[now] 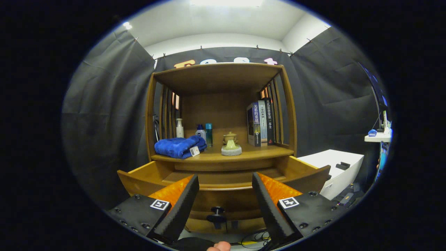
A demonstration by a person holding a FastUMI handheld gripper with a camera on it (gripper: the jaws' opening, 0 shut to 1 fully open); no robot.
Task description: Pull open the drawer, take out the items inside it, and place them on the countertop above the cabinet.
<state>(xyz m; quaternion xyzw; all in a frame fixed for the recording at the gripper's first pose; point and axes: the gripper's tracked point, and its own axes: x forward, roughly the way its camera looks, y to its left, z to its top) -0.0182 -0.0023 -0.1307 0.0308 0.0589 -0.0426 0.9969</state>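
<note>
Two fingers of your tool (225,183) stand wide apart with nothing between them, held in front of the wooden cabinet (223,115) and apart from it. The drawer (223,177) is pulled out toward you just beyond the fingertips; its curved front panel shows between the fingers, with its dark round knob (216,210) lower down in the gap. You cannot see what lies inside the drawer from this angle, only a strip of its wooden floor. Above the drawer, the bench (244,153) of the cabinet carries a folded blue towel (179,146) with a small tag at its left end, a white bottle (179,128) behind it, and a blue-capped bottle (200,132) touching a teal bottle (208,134) just right of the towel. Near the middle sits a small pale green ceramic piece (231,148) with a little lidded pot (230,137) just behind it. Upright books (259,122) lean against the right slatted side. A white box (334,170) stands to the right of the cabinet, and a fingertip (218,246) shows below the tool.
</note>
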